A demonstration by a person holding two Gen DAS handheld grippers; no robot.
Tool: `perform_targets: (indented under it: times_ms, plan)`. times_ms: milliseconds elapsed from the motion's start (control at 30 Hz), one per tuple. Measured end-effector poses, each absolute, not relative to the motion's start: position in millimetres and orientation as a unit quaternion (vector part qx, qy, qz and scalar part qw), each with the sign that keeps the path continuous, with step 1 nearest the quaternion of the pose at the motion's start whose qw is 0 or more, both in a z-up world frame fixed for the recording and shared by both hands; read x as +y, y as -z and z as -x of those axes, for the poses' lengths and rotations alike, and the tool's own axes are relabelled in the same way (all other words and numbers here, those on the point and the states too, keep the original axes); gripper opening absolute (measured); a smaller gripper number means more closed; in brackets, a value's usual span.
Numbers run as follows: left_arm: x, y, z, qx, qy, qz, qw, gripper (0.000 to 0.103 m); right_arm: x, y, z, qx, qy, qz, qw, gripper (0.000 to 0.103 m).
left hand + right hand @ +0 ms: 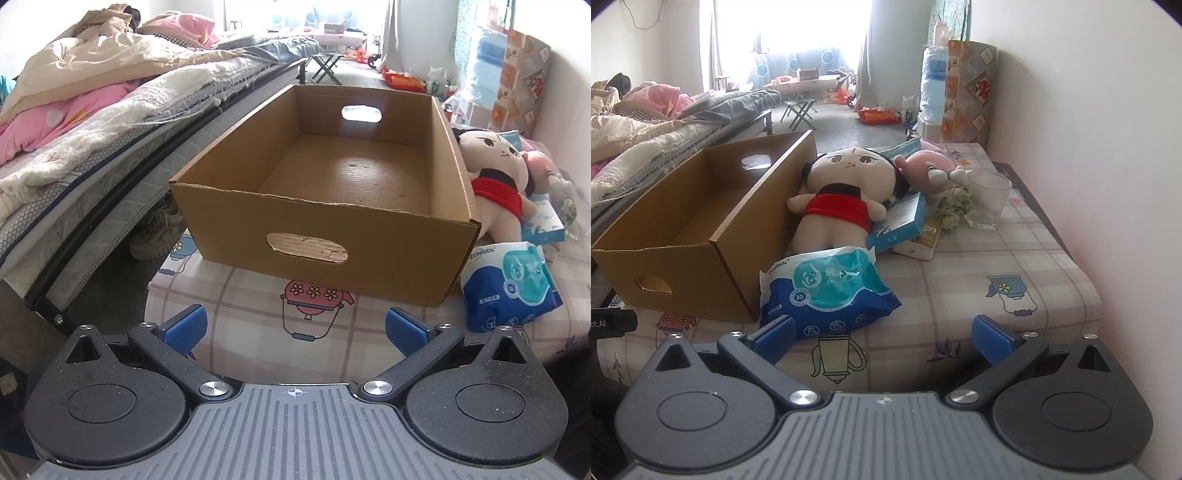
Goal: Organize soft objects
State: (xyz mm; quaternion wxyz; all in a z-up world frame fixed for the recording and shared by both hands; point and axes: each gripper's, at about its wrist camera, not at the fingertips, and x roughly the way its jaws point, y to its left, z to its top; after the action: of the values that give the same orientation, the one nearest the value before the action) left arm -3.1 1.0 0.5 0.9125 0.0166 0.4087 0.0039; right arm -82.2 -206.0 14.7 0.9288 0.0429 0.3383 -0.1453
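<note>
Cream plush doll in red top (836,201) lies at 3 o'clock of empty brown cardboard box (738,273); left gripper (294,326) and right gripper (882,334) both spread wide, holding nothing.

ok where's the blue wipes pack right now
In the right wrist view the blue wipes pack lies on the checked cloth, against the cardboard box's near corner, just below the red-shirted plush doll.

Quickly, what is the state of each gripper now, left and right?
Left gripper: open, holding nothing.
Right gripper: open, holding nothing.
</note>
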Motion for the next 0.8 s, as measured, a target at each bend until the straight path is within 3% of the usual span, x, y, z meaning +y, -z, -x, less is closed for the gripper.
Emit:
perform_targets:
  times_ms: [800]
  plan:
    - [-1.3, 0.3, 3.3, 0.408, -0.004, -0.020, 0.913, 0.103, -208.8, -14.7, 82.1, 0.339, 0.147, -0.043, 0.928, 0.103]
